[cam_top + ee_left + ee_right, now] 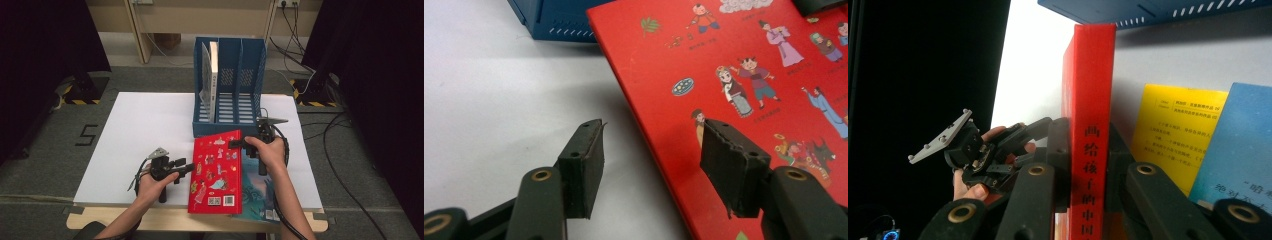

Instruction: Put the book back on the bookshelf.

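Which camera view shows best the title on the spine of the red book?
The right gripper view: the red book faces the camera spine-on, with the characters readable. The high view and the left gripper view show its illustrated cover, not the spine.

My left gripper: black body, grey 3-cornered plate on top at 12 o'clock, black cable trailing at 7 o'clock. My right gripper: same black build, brass-ringed pivots, ribbed pads. Forearms bare, no sleeves.
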